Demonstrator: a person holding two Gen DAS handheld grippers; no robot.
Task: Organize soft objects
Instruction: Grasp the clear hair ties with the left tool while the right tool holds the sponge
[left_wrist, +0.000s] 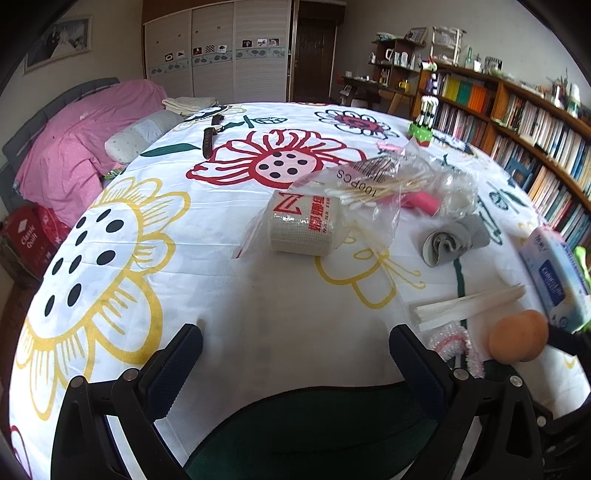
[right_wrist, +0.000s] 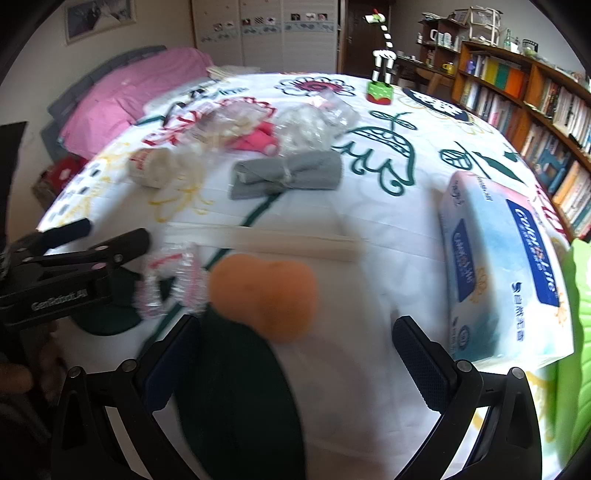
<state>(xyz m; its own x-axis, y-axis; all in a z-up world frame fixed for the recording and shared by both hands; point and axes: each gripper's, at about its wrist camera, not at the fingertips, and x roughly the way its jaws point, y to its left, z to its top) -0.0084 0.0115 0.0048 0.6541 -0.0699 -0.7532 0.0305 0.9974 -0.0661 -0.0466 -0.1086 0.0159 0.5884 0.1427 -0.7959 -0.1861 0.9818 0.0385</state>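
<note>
Matt cotton sheet (left_wrist: 229, 295) is showing; glossy crinkled plastic bag (left_wrist: 406, 177) at one o'clock; sponge (right_wrist: 266, 295) is looking soft, porous.

Bright, even daylight; fisheye-bent edges; right wrist view motion-blurred.

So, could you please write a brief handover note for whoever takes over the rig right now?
Left gripper: open, holding nothing, over bare quilt.
Right gripper: open, holding nothing, with the orange sponge just ahead of its fingers.
Things: bandage roll and cotton swab bag mid-quilt, rolled grey cloth beside them, tissue pack on the right, pink-trimmed plastic piece beside the sponge.
Done: nothing looks grouped.
Left: gather all the soft items.
</note>
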